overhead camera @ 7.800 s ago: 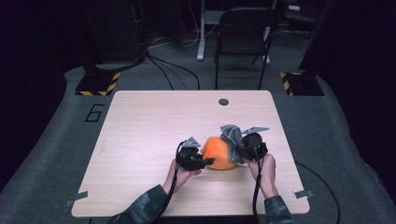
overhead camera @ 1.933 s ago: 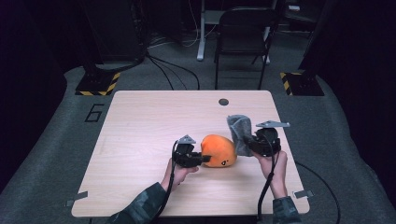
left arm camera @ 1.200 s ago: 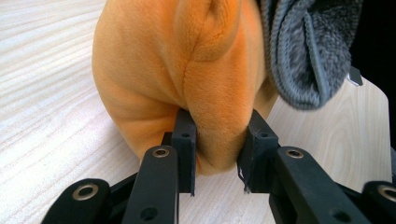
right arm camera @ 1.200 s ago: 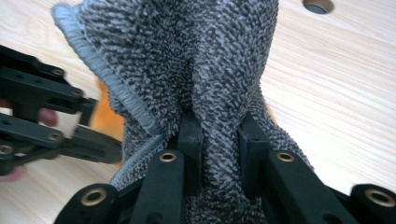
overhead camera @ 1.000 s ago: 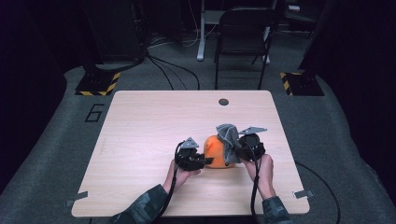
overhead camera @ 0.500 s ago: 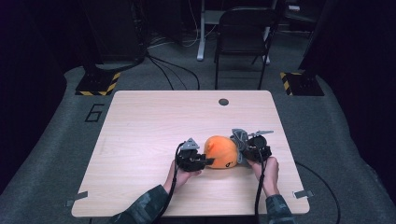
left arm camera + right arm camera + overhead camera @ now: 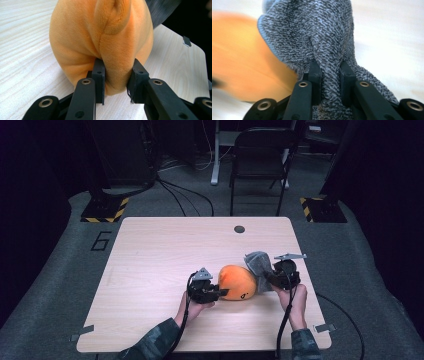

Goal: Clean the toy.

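A: What does the left gripper (image 7: 220, 292) hold, and why there?

B: Its jaws pinch a fold of the orange plush toy (image 7: 238, 282), which lies on the wooden table (image 7: 150, 260) toward the near right. In the left gripper view the pads (image 7: 99, 75) dent the plush (image 7: 100, 37) at its near end. The grip seems meant to anchor the soft body, so that it cannot slide or roll under rubbing.

A: And the right gripper (image 7: 267, 276)?

B: Its jaws are clamped narrowly on a bunched grey cloth (image 7: 257, 263); the right gripper view shows the terry fabric (image 7: 317, 37) gathered between the pads (image 7: 315, 75). The cloth sits just beside the toy's far right side, at its edge (contact itself cannot be confirmed, that view being blurred).

A: Why bunch the cloth?

B: Probably to give a firm wad for wiping the toy's surface.

A: What does the next move demand?

B: Presumably light pressure across the plush while the left grip holds.
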The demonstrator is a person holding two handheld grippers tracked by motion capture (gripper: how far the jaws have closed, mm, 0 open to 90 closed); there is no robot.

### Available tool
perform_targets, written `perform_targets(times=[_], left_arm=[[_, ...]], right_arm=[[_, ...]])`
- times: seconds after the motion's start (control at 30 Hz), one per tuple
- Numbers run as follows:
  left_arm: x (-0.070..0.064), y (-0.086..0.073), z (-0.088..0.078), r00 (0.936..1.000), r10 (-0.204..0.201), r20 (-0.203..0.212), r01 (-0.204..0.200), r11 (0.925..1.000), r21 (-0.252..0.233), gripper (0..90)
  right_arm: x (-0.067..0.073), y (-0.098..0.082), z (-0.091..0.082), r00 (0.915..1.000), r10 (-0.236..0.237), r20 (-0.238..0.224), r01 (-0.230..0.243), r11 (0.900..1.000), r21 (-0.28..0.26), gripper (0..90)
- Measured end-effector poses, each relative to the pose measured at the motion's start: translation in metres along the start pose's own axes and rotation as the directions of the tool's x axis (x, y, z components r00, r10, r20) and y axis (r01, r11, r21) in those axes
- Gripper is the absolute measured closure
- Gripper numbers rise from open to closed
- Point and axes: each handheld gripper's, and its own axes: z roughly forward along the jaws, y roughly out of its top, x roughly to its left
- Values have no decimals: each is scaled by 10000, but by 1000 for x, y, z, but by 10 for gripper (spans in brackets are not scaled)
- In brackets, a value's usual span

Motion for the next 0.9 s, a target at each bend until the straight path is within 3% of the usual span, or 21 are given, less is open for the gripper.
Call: perform_targets(times=[0.1,0.2,0.27,0.33,0.6,0.9], left_arm=[[-1,0,0,10000,82,2,-82,10000,-11,707],[-1,0,0,9998,212,-60,-211,9998,28,707],[-1,0,0,9997,231,-116,-230,9997,63,707],[0,0,-1,9996,222,-169,-221,9997,56,707],[-1,-1,1,9998,186,-86,-186,9998,65,707],[-2,-1,2,9997,253,-43,-253,9997,17,707]], right_arm=[[22,10,-15,9958,-496,-764,446,9969,-654,761],[47,13,-14,9859,-1035,-1317,939,9926,-776,759],[62,11,-5,9801,-1444,-1363,1374,9887,-592,756],[69,8,4,9782,-1769,-1086,1751,9842,-265,755],[56,3,14,9830,-1669,-762,1681,9857,96,754],[27,-4,23,9945,-815,-662,854,9946,582,753]])
